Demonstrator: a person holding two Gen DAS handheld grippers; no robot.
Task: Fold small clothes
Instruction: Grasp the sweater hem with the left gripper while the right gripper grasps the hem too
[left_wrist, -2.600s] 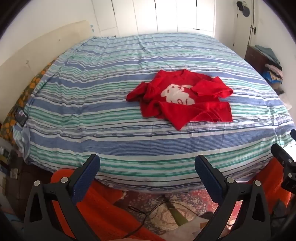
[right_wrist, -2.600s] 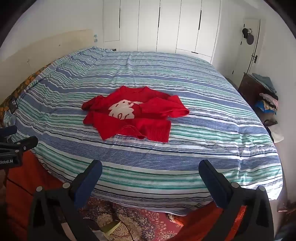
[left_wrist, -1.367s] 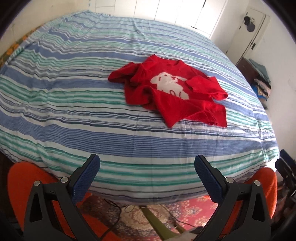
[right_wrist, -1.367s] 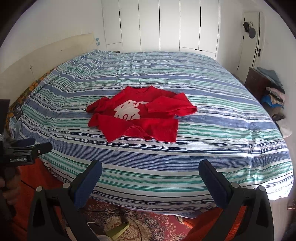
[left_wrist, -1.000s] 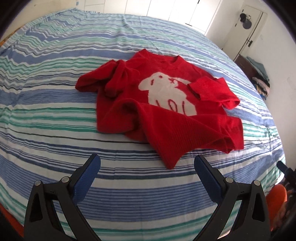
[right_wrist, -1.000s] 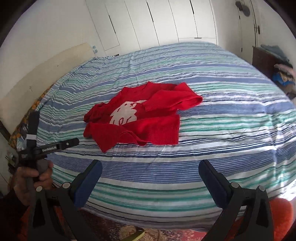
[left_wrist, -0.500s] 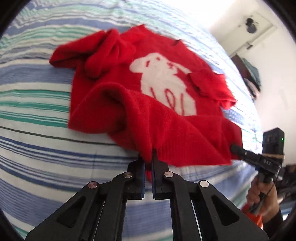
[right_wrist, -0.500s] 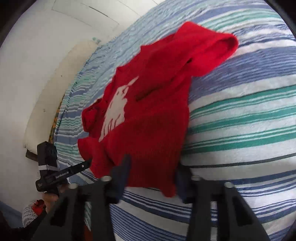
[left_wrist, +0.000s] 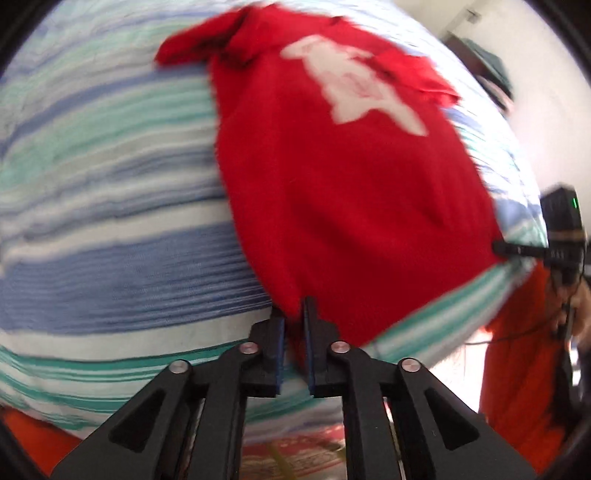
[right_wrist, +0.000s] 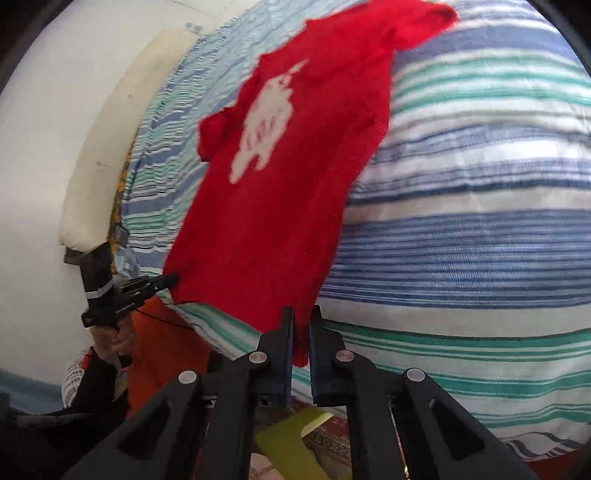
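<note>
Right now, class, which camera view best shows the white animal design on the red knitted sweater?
The right wrist view: the white animal design on the red knitted sweater shows whole and fairly sharp, unobstructed. In the left wrist view the design is smeared by motion blur, with a red sleeve fold crossing its upper right edge.

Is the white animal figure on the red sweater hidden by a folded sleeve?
No, the white figure shows uncovered on the red sweater.

Left view: we look down, very close, at the red sweater.
Right view: we look down from its other bottom corner.
Both views: same sweater, striped bed.
</note>
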